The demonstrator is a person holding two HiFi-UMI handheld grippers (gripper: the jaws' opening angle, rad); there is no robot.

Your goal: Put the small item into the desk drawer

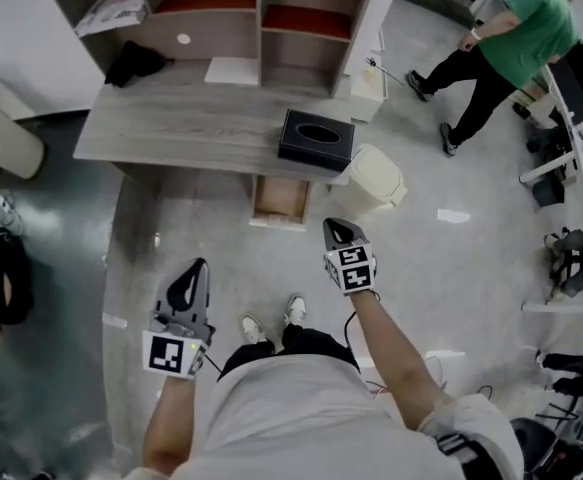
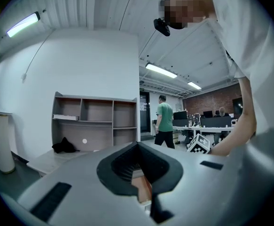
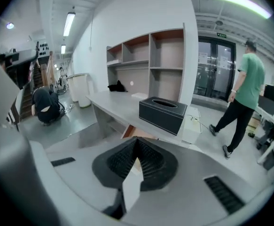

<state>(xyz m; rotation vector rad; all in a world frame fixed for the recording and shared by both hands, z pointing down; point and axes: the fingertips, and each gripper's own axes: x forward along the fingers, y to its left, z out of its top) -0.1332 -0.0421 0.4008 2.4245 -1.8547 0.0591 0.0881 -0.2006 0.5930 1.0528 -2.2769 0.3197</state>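
Observation:
The grey desk [image 1: 186, 120] with a shelf hutch stands ahead of me, and its wooden drawer [image 1: 279, 200] is pulled open below the front edge. My left gripper [image 1: 199, 266] hangs over the floor short of the desk, jaws closed to a point with nothing between them. Nearer the drawer, my right gripper [image 1: 329, 222] is shut and empty too. In the right gripper view the closed jaw tips [image 3: 137, 139] point at the drawer [image 3: 135, 132] under the desk. I see no small item in either grip. The drawer's inside is not visible in detail.
A black tissue box [image 1: 316, 138] sits on the desk above the drawer. A black bundle [image 1: 135, 63], a white sheet [image 1: 232, 70] and a small white disc [image 1: 183, 39] lie by the hutch. A white bin [image 1: 374, 176] stands right of the drawer. A person in green [image 1: 519, 36] walks at right.

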